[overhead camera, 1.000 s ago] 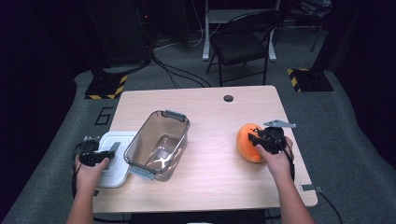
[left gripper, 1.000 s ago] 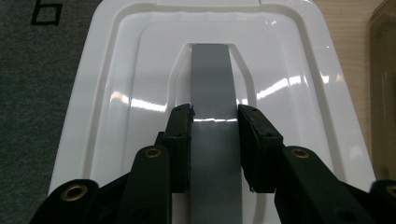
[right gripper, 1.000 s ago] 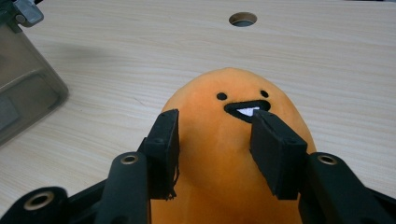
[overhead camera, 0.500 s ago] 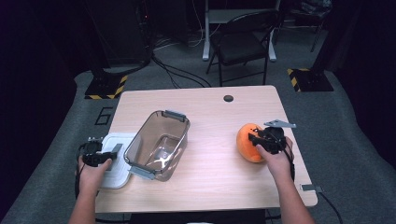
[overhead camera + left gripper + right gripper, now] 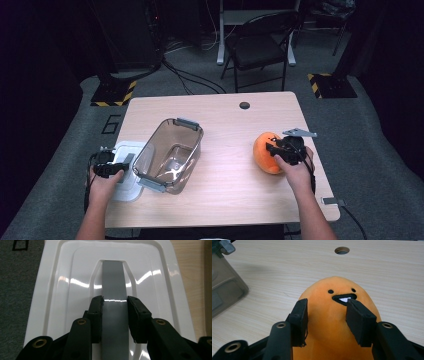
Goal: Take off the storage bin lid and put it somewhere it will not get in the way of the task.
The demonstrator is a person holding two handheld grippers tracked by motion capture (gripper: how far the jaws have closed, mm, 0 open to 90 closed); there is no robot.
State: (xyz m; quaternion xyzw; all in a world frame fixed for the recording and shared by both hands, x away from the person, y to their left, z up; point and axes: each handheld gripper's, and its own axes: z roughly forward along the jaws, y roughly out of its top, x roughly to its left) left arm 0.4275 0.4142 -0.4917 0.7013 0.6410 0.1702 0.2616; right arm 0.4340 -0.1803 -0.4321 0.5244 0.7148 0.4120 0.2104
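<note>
At the lower left of the high view, the left gripper (image 5: 114,315) is clamped on the grey handle (image 5: 113,285) of the white lid (image 5: 131,170), while right of centre the right gripper (image 5: 327,322) squeezes the orange plush toy (image 5: 265,152), which could slip from the soft, shallow pinch if lifted toward the clear container (image 5: 167,155).

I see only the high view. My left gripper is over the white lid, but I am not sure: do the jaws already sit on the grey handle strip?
Observer: Yes. In the left gripper view the left gripper has one jaw on each side of the grey strip of the white lid, pads against its edges.
Operator: And the orange toy, does it have a face?
Observer: Yes. The right gripper view shows two dot eyes and an open mouth on the orange plush, facing the table's hole.
Operator: Is the right gripper gripping it?
Observer: The right gripper presses into its sides.
</note>
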